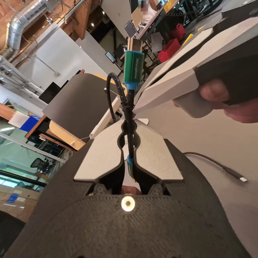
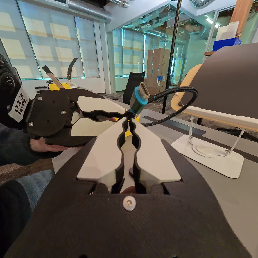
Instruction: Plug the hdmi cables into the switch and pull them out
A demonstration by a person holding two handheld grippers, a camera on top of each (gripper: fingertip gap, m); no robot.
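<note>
Left wrist view: left hand-held gripper (image 1: 129,124) clamped on braided HDMI cable (image 1: 130,139), green plug (image 1: 133,66) beyond fingertips, above tabletop (image 1: 195,139); right hand-held gripper (image 1: 139,110) touches cable.
Right wrist view: right hand-held gripper (image 2: 129,120) pinches cable (image 2: 181,108) below plug (image 2: 138,101); left hand-held gripper (image 2: 121,115) grips beside

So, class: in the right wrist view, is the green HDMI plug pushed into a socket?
No: the green HDMI plug points up in open air, its metal tip bare.

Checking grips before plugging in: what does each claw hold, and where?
Both pinch the HDMI cable on its braided cord just behind the green plug: left claw, right claw.
</note>
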